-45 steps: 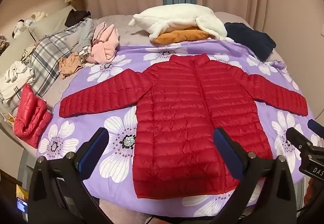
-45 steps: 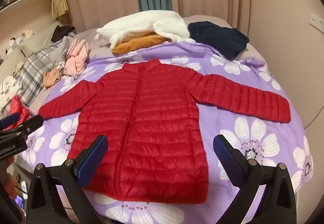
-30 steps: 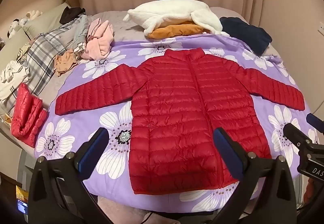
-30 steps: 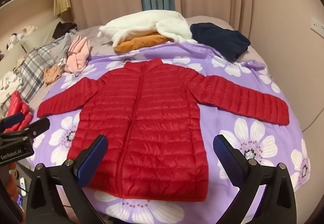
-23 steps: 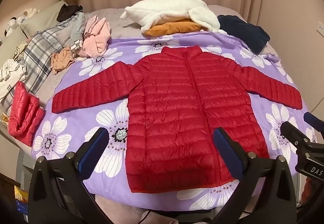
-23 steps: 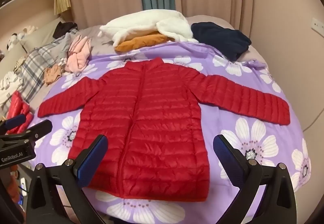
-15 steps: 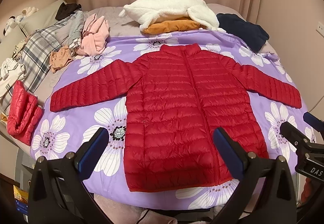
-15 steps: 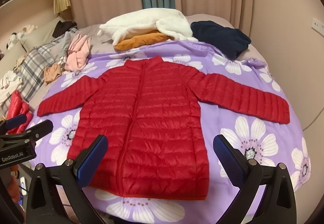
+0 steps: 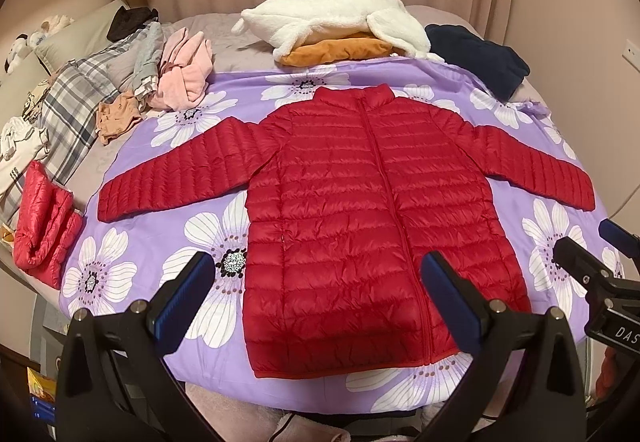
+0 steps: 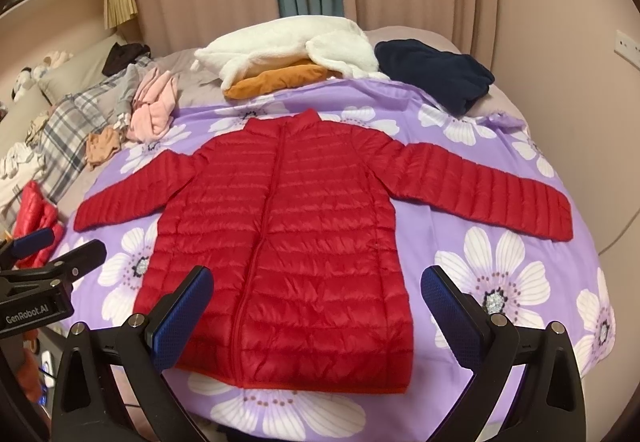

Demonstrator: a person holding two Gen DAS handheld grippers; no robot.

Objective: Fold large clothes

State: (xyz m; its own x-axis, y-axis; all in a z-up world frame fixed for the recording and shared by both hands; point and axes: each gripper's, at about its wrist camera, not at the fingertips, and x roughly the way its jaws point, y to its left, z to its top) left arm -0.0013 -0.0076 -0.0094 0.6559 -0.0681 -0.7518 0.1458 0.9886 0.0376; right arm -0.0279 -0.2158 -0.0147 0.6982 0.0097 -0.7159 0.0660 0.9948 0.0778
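A red quilted puffer jacket (image 9: pixel 360 210) lies flat, zipped, front up, both sleeves spread out, on a purple flowered sheet (image 9: pixel 168 266) on the bed. It also shows in the right wrist view (image 10: pixel 288 242). My left gripper (image 9: pixel 316 298) is open and empty, held above the jacket's hem near the bed's front edge. My right gripper (image 10: pixel 316 306) is open and empty, also above the hem. Each gripper shows at the edge of the other's view: the right one (image 9: pixel 600 262) and the left one (image 10: pixel 48 258).
A white fleece (image 9: pixel 332 18) on an orange garment (image 9: pixel 340 50) and a navy garment (image 9: pixel 480 54) lie at the bed's far end. Pink (image 9: pixel 184 70), plaid (image 9: pixel 76 102) and other clothes pile at the left. A folded red jacket (image 9: pixel 44 222) sits at the left edge.
Both grippers have drifted slightly back and up, so the jacket sits a little further left and higher in the left wrist view. The jacket has not moved and the jaws stay open.
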